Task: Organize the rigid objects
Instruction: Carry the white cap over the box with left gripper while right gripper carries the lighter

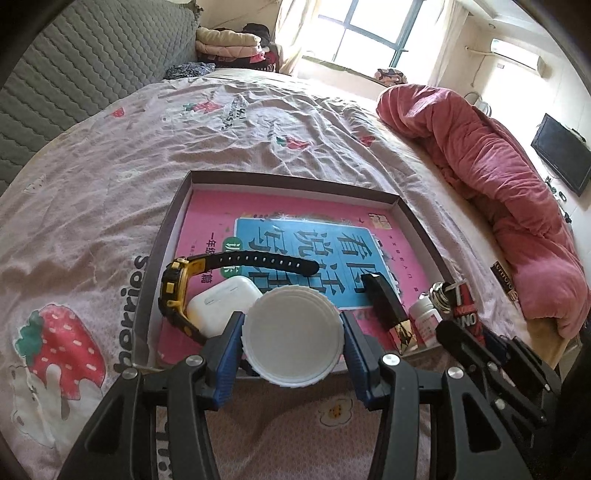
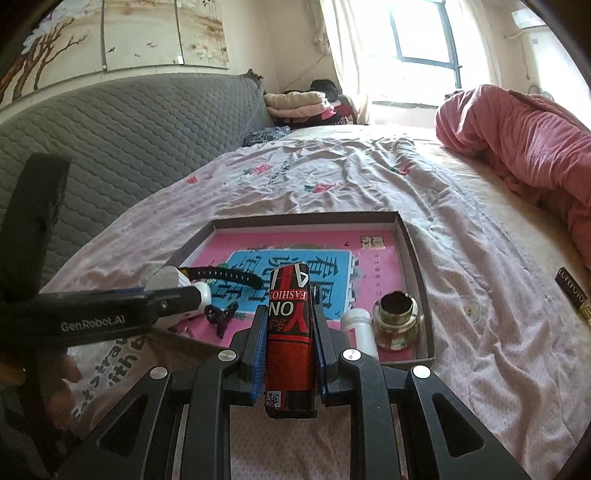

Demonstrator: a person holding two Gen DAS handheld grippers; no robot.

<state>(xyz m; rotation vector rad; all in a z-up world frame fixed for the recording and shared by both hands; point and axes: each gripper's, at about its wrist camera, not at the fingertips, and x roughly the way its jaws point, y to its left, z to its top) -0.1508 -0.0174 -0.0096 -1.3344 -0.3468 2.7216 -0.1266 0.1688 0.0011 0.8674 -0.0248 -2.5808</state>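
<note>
Pinching a round white lid (image 1: 293, 336) between its blue pads, the left claw (image 1: 291, 341) holds it at the near edge of a shallow box (image 1: 162, 236) on the bed (image 1: 92, 221). The lid faces the camera and hides what is under it. Just behind the lid, inside the box, lies a white earbud case (image 1: 221, 306), touching a yellow-and-black watch (image 1: 177, 291) whose black strap arches rightward over a pink and blue book (image 1: 295, 225) lining the box floor. A black stick (image 1: 384, 306) with a gold patterned end lies right of the lid, and a small white bottle (image 1: 424, 321) sits in the near right corner.

Beside it, the right claw (image 2: 290, 347) is clamped on a red and black can (image 2: 290, 332), lying along the fingers with its top pointing away, over the box's near edge. Past its right finger the white bottle lies next to a glass jar (image 2: 397, 321) in the right corner. A black hair clip (image 2: 219, 314) lies on the book to the left, near the left claw.

Farther off, a pink quilt (image 2: 517, 147) is heaped on the right of the bed, a grey quilted headboard (image 2: 129, 129) runs along the left, and folded clothes (image 2: 295, 101) are stacked by the window (image 2: 424, 33).
</note>
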